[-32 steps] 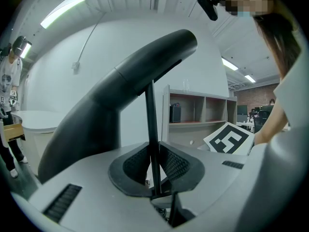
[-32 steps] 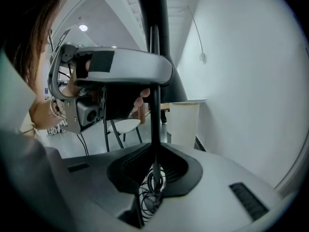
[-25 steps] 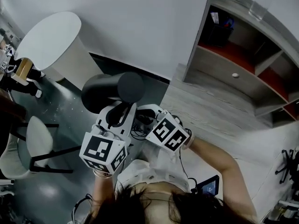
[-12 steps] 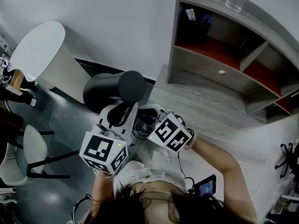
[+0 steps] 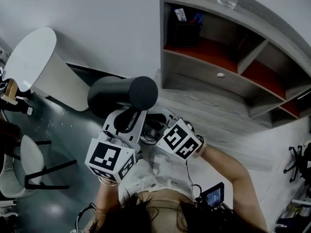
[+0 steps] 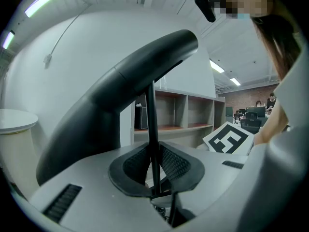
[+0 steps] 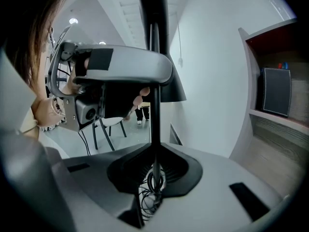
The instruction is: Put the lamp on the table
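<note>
The left gripper (image 6: 154,170) is closed down to a narrow gap, its ribbed pads pressing on the thin black stem (image 6: 150,115) of the lamp (image 5: 121,96). The right gripper (image 7: 155,166) is closed the same way on the same stem. The right gripper view shows the left gripper clamped higher up, so the two grips sit one above the other.

That stacking looks deliberate. The stem is slim and the dark tube-shaped shade (image 6: 116,105) at its top is bulky. A single pinch would probably let the lamp pivot or swing, while two grips along the stem keep it from tipping.

The lamp rests on nothing. It is carried in the air in front of the person, above the dark floor (image 5: 63,125). It lies between the round white bench (image 5: 29,57) on the left and the grey wooden bench (image 5: 214,118), which has a shelf unit (image 5: 194,69) along its far edge. The shade's round end is near the wooden bench's left edge. I cannot tell which bench is meant.

The stem's long axis appears about upright, which suits setting the base down flat; the base itself is out of view. The shade's long axis runs crosswise to the stem, and its round end faces the shelf unit. A coil of thin cable (image 7: 148,195) hangs below the right gripper's pads.
</note>
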The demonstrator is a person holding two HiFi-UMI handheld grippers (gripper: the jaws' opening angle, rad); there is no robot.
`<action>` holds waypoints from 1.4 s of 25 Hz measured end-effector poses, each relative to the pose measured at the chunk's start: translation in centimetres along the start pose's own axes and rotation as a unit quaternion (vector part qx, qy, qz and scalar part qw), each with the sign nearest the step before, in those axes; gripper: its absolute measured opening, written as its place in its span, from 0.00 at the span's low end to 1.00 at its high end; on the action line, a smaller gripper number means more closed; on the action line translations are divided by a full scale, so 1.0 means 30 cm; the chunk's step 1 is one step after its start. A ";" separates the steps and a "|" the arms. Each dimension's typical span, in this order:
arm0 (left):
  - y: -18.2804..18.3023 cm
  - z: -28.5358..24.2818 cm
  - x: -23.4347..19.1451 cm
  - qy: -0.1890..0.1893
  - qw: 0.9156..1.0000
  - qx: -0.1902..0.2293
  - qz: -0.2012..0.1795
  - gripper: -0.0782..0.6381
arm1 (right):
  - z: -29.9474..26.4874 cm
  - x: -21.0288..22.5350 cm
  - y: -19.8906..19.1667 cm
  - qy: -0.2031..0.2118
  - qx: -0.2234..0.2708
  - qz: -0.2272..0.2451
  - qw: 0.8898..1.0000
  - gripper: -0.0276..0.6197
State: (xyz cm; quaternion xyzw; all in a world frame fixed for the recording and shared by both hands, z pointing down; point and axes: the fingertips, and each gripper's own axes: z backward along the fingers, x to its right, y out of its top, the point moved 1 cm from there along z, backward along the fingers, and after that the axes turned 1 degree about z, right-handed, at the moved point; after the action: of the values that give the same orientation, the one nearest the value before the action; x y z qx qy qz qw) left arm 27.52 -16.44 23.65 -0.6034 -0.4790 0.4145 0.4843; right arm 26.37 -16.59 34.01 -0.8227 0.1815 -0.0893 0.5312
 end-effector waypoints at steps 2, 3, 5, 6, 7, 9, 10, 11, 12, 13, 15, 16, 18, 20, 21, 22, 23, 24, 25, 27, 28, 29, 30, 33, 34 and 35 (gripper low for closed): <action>-0.001 -0.019 0.012 -0.010 1.000 -0.001 -0.002 0.19 | 0.011 0.016 -0.011 -0.009 -0.001 -0.005 1.000 0.13; -0.001 -0.027 0.017 -0.016 1.000 -0.001 -0.002 0.19 | 0.016 0.022 -0.015 -0.013 -0.001 -0.008 1.000 0.13; 0.003 -0.043 0.022 -0.025 1.000 0.000 -0.004 0.19 | 0.022 0.036 -0.020 -0.020 -0.002 -0.014 1.000 0.13; 0.004 -0.050 0.023 -0.029 1.000 0.000 -0.004 0.19 | 0.024 0.042 -0.021 -0.024 -0.002 -0.016 1.000 0.13; 0.004 -0.056 0.023 -0.034 0.999 -0.001 -0.005 0.19 | 0.024 0.048 -0.024 -0.028 -0.003 -0.018 0.999 0.13; 0.000 -0.068 0.025 -0.045 0.999 -0.004 -0.007 0.19 | 0.024 0.057 -0.031 -0.036 -0.005 -0.024 0.999 0.13; -0.002 -0.074 0.027 -0.051 0.999 -0.005 -0.008 0.19 | 0.024 0.062 -0.034 -0.040 -0.007 -0.027 0.999 0.13; -0.003 -0.080 0.029 -0.058 0.998 -0.006 -0.011 0.19 | 0.025 0.067 -0.035 -0.044 -0.007 -0.030 0.999 0.13; -0.003 -0.085 0.031 -0.064 0.998 -0.007 -0.014 0.19 | 0.025 0.073 -0.036 -0.048 -0.007 -0.033 0.998 0.13; -0.002 -0.090 0.032 -0.070 0.997 -0.008 -0.016 0.19 | 0.024 0.078 -0.037 -0.053 -0.007 -0.036 0.998 0.13; 0.001 -0.099 0.034 -0.082 0.996 -0.009 -0.020 0.19 | 0.025 0.087 -0.037 -0.063 -0.007 -0.042 0.997 0.13; 0.002 -0.102 0.036 -0.088 0.996 -0.009 -0.022 0.19 | 0.025 0.091 -0.037 -0.069 -0.007 -0.045 0.997 0.13; 0.006 -0.111 0.038 -0.099 0.995 -0.010 -0.026 0.19 | 0.028 0.101 -0.037 -0.079 -0.006 -0.050 0.996 0.13; 0.008 -0.121 0.042 -0.111 0.993 -0.009 -0.029 0.19 | 0.032 0.113 -0.039 -0.090 -0.008 -0.055 0.994 0.13; 0.009 -0.126 0.044 -0.117 0.993 -0.008 -0.031 0.19 | 0.034 0.118 -0.042 -0.097 -0.009 -0.058 0.994 0.13; 0.008 -0.131 0.046 -0.123 0.992 -0.007 -0.032 0.19 | 0.036 0.124 -0.045 -0.103 -0.010 -0.061 0.993 0.13; 0.006 -0.136 0.048 -0.129 0.991 -0.006 -0.032 0.19 | 0.039 0.129 -0.048 -0.110 -0.011 -0.063 0.992 0.13; 0.005 -0.139 0.050 -0.134 0.990 -0.006 -0.032 0.19 | 0.041 0.134 -0.052 -0.116 -0.013 -0.065 0.991 0.13; 0.003 -0.141 0.053 -0.139 0.990 -0.007 -0.033 0.19 | 0.044 0.136 -0.055 -0.121 -0.014 -0.066 0.990 0.13; 0.001 -0.141 0.060 -0.150 0.988 -0.009 -0.034 0.19 | 0.050 0.137 -0.060 -0.129 -0.017 -0.069 0.989 0.13; 0.002 -0.140 0.063 -0.154 0.987 -0.010 -0.036 0.19 | 0.053 0.138 -0.061 -0.132 -0.017 -0.069 0.989 0.13; 0.003 -0.141 0.066 -0.158 0.987 -0.010 -0.038 0.19 | 0.057 0.140 -0.062 -0.135 -0.018 -0.070 0.988 0.13; 0.005 -0.143 0.069 -0.160 0.986 -0.010 -0.039 0.19 | 0.061 0.143 -0.063 -0.138 -0.017 -0.070 0.988 0.13; 0.006 -0.155 0.085 -0.163 0.986 -0.010 -0.043 0.19 | 0.074 0.157 -0.073 -0.145 -0.014 -0.069 0.987 0.13; 0.005 -0.159 0.093 -0.163 0.986 -0.010 -0.044 0.19 | 0.080 0.161 -0.079 -0.146 -0.014 -0.070 0.987 0.13; 0.004 -0.165 0.103 -0.163 0.985 -0.009 -0.046 0.19 | 0.087 0.164 -0.085 -0.147 -0.013 -0.072 0.986 0.13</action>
State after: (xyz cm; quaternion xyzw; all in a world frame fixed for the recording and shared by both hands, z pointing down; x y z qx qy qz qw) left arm 32.92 -14.35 24.33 -0.5094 -0.5826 0.4803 0.4128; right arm 32.30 -15.38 35.00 -0.8448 0.0431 -0.0035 0.5333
